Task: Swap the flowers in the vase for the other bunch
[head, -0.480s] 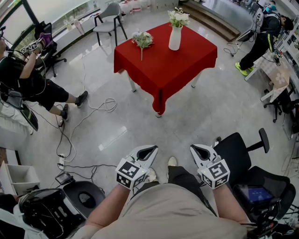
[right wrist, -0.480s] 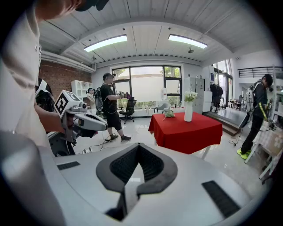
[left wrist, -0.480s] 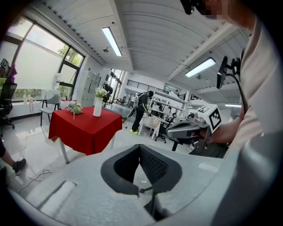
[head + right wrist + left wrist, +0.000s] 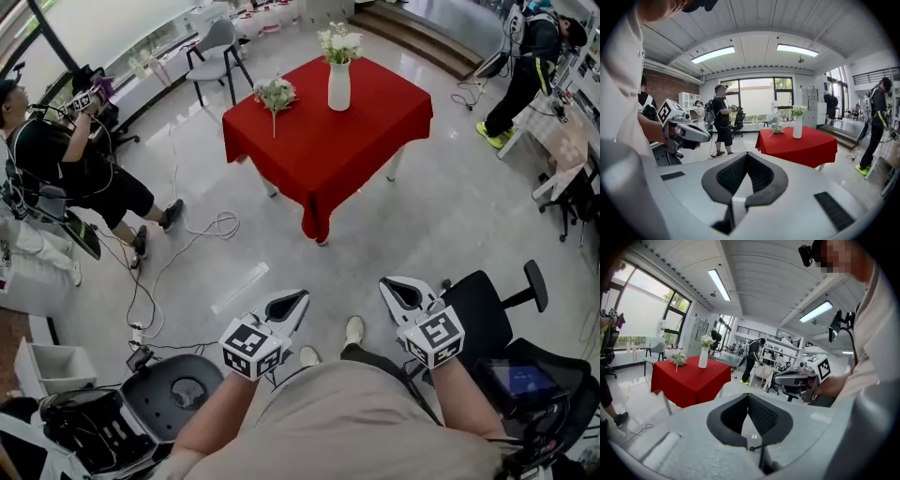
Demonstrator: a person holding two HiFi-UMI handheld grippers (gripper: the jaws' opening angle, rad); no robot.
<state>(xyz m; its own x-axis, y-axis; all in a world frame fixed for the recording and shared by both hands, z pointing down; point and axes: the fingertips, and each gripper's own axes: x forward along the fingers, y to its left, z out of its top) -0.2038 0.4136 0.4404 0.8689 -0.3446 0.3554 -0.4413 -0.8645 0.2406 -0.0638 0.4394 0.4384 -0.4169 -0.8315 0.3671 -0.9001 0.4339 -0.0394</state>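
Claws sit pressed together and empty, left claw and right claw held low. Approach looks like the step in hand: the vase with its flowers stands well ahead on the red surface, the other bunch lying near it. Next, close in and spread one claw around the stems in the vase.

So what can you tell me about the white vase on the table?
The vase is white, tall and slender, and smooth, perhaps glazed ceramic. It stands upright near the far side of the red-clothed table and holds a bunch of white flowers. The loose bunch lies apart to its left. Nothing else touches it.
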